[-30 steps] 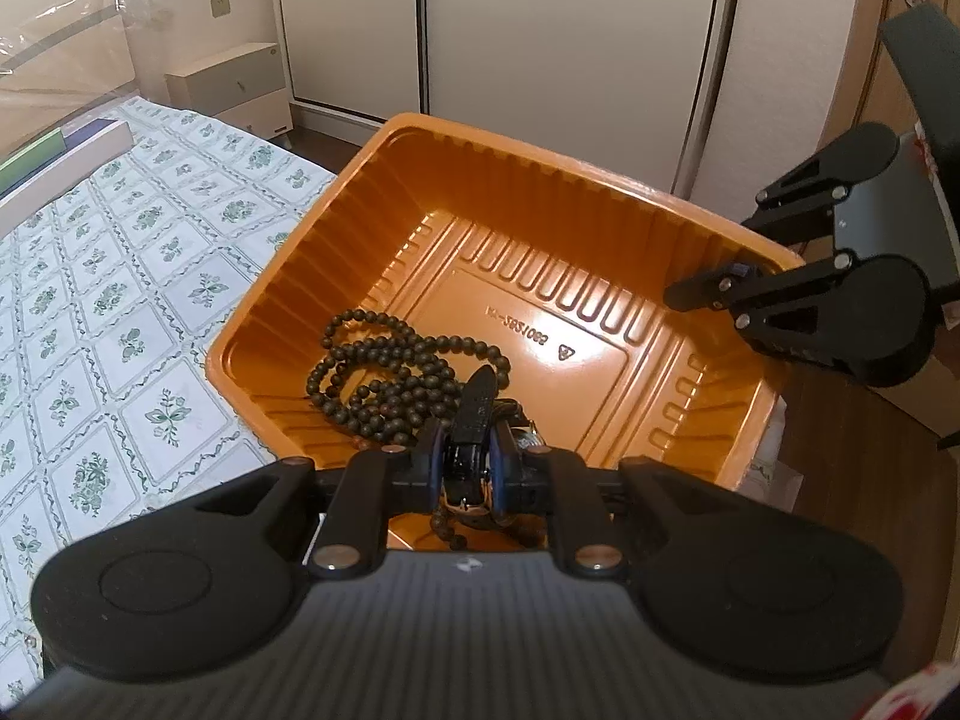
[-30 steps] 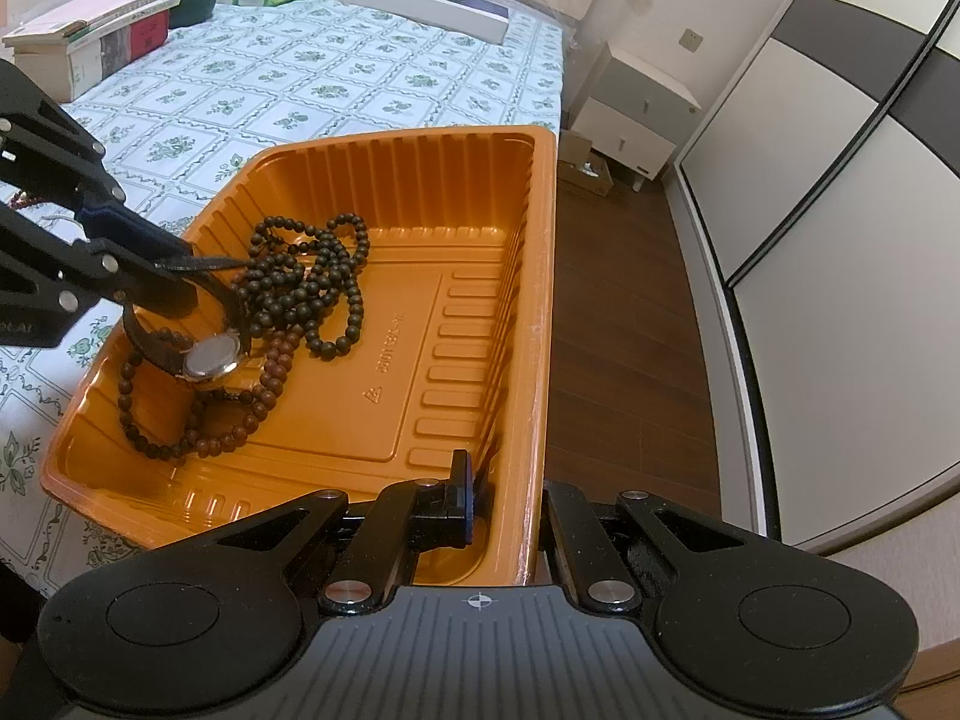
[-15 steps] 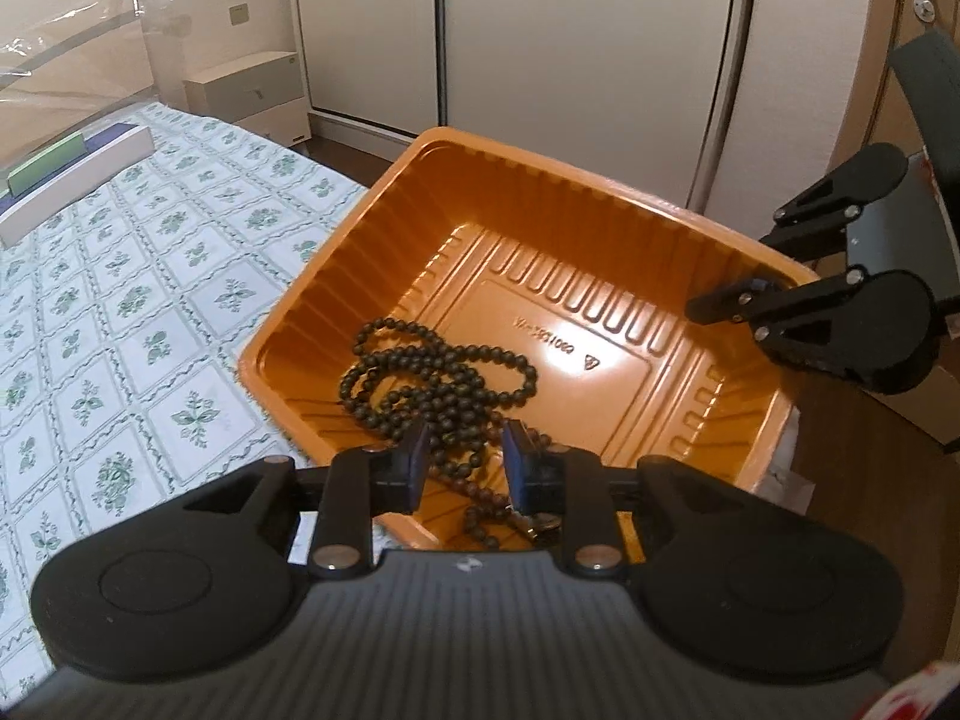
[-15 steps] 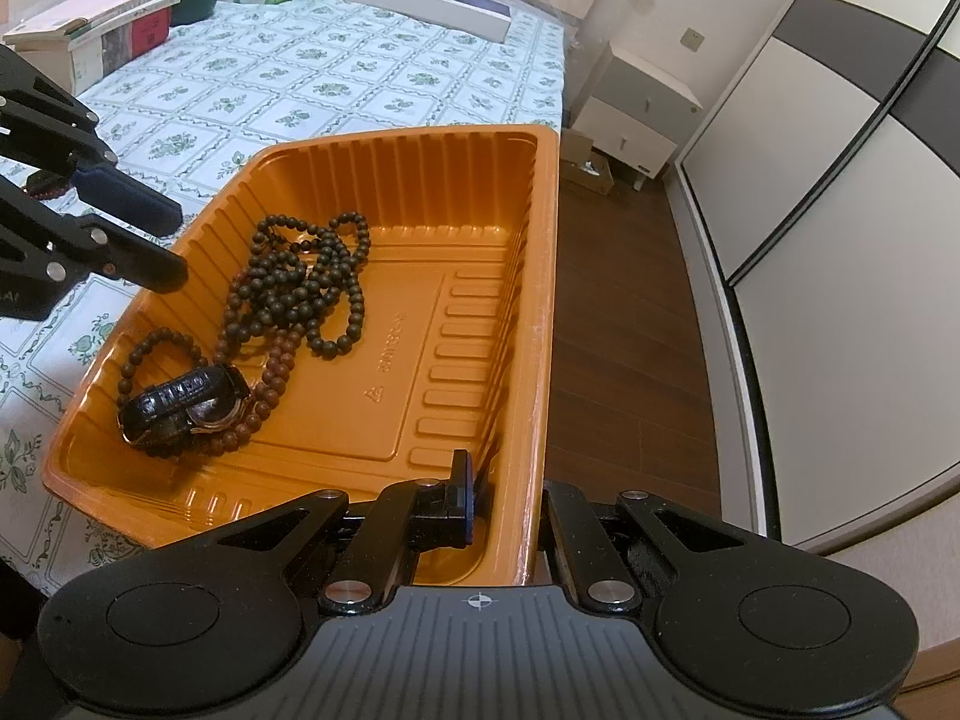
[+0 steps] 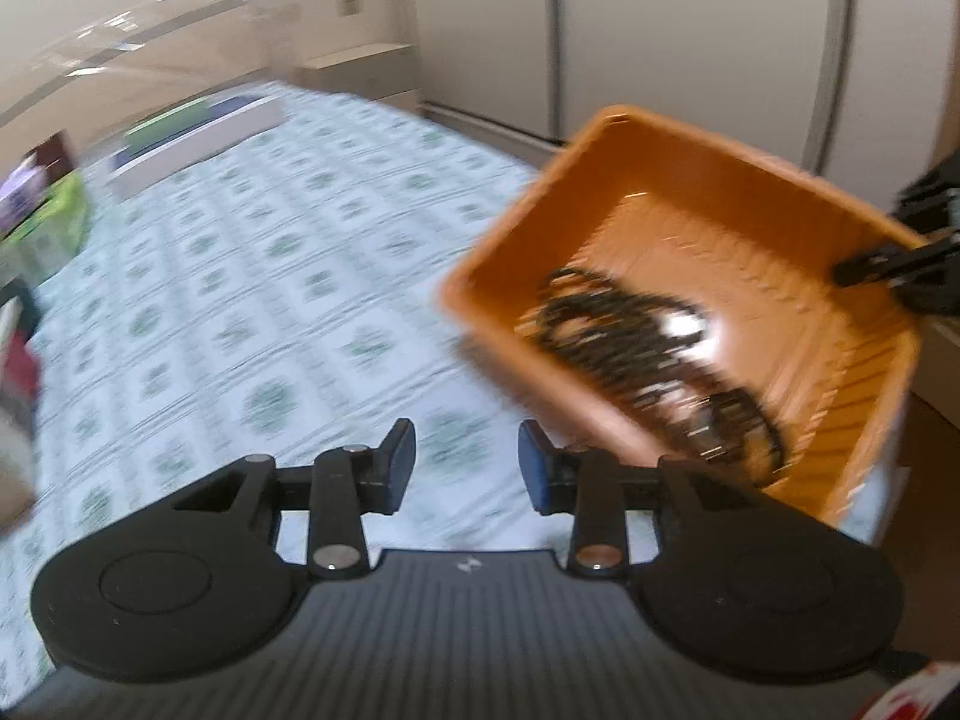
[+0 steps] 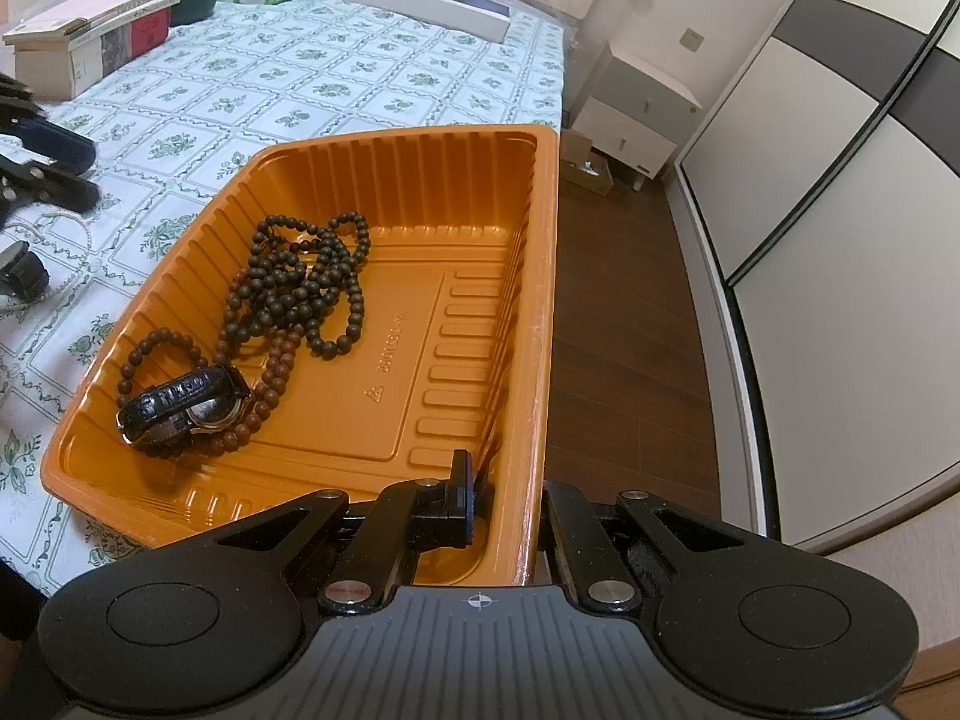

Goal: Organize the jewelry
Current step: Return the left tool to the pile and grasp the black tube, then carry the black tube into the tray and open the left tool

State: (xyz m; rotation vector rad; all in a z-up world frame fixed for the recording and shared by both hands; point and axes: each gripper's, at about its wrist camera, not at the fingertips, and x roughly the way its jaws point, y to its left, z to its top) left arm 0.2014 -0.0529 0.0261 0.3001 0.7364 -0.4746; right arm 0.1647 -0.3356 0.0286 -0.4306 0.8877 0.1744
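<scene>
left gripper (image 5: 467,467) jaws opening, empty; right gripper (image 6: 504,501) jaws clamp the light, flexible tray (image 6: 543,276) rim; beads (image 6: 300,282) slippery.

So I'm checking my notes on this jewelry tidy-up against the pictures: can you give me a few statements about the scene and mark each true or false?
1. The watch lies inside the orange tray. True.
2. The right gripper is open and clear of the tray. False: it is shut on the tray's near wall.
3. The left gripper has nothing between its jaws. True; its jaws are opening over the tablecloth.
4. The dark bead necklace lies on the tablecloth beside the tray. False: it is piled inside the tray.
5. A second watch lies on the tablecloth outside the tray. True, at the left edge of the right wrist view.
</scene>
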